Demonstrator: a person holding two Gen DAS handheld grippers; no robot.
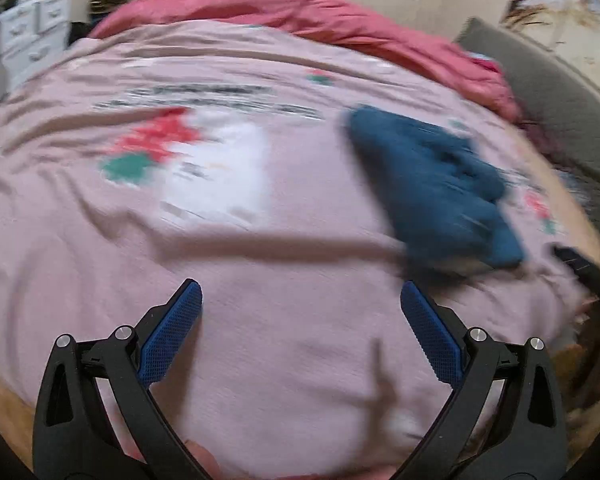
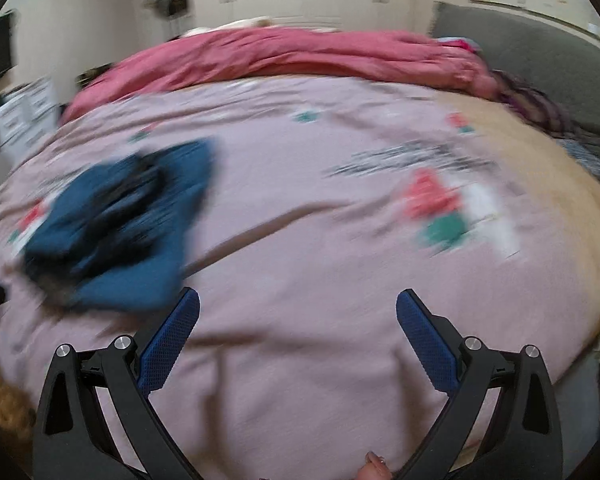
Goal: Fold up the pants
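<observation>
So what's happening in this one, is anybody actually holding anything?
Nobody is. A person carries two grippers over a bed, and both the left gripper and the right gripper are open and empty above the pink bedspread. The blue pants lie in a compact bundle on the bedspread, apart from both grippers. A red duvet is bunched at the far edge. Both views are motion-blurred, so how neatly the pants are folded cannot be told.

Both wrist views look down close over the same bedspread point(image 1: 300, 320), sharing the pants point(image 2: 116, 224).
</observation>
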